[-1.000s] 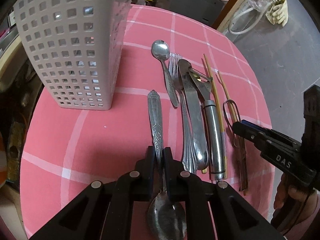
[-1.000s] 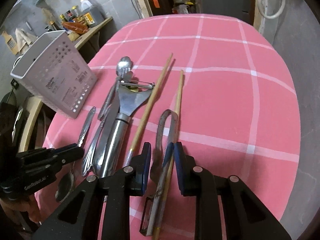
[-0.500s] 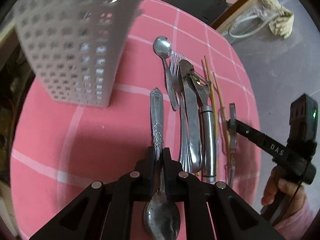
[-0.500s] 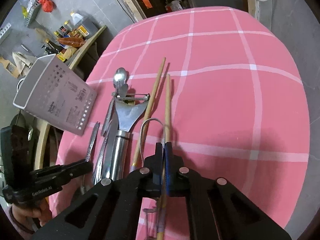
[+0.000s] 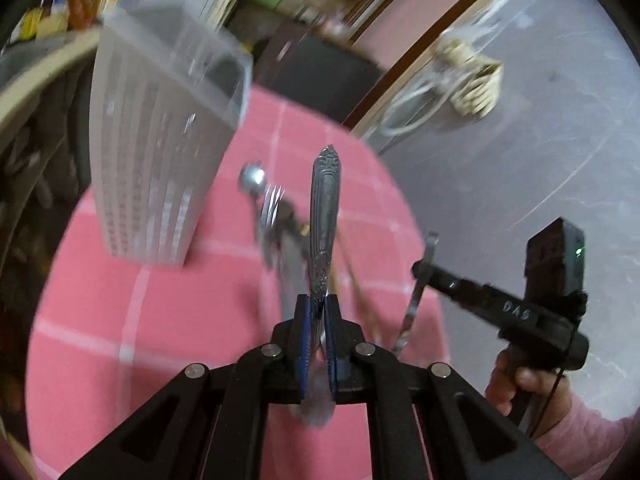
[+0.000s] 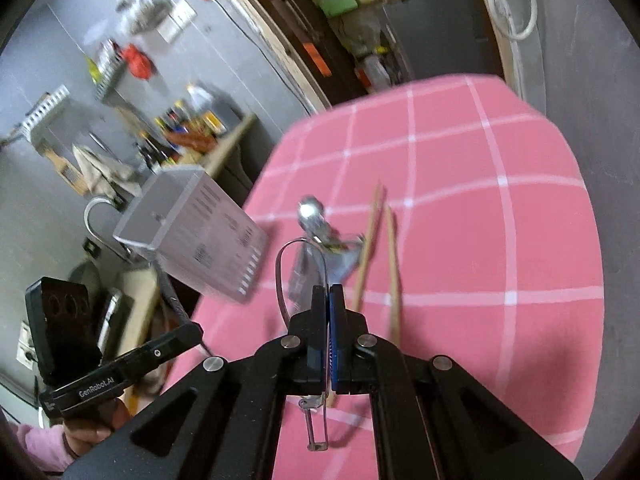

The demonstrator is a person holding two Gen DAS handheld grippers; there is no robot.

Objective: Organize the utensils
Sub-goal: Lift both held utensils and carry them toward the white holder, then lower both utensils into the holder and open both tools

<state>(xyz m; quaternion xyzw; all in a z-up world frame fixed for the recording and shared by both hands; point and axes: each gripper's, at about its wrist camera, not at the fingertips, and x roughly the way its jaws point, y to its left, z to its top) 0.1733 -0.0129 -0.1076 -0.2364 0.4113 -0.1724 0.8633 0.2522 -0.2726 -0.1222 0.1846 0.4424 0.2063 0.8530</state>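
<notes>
Your left gripper [image 5: 319, 312] is pinched on a spoon [image 5: 323, 224]: the blue pads [image 5: 304, 332] press its neck, the patterned handle sticks up and forward past the fingertips, and the bowl hangs blurred under the jaws. The spoon is clear of the pink checked cloth [image 5: 120, 320]. Your right gripper [image 6: 328, 300] has its jaws pressed together on a wire-framed peeler [image 6: 316, 424]; its thin loop arcs out ahead of the fingertips and its small frame end hangs below the jaws, off the cloth.

Each view shows you what the other hides. From the left wrist you see the right gripper from the side, to the right of the spoon, with the peeler slanting through its tips, and your right hand [image 5: 520, 384] in a pink sleeve on the grip. From the right wrist you see the left gripper low on the left, with the spoon's dark handle rising from its tip toward the basket [image 6: 200, 240], and your left hand wrapped round the grip.

Beyond the grippers, the rest of the cutlery [image 5: 276, 220] lies in a blurred row on the cloth. Only the right view shows the two chopsticks [image 6: 372, 240] cleanly, lying side by side just right of that heap. The white perforated basket stands upright at the cloth's left edge; the left view shows its open top, the right view a labelled side.
</notes>
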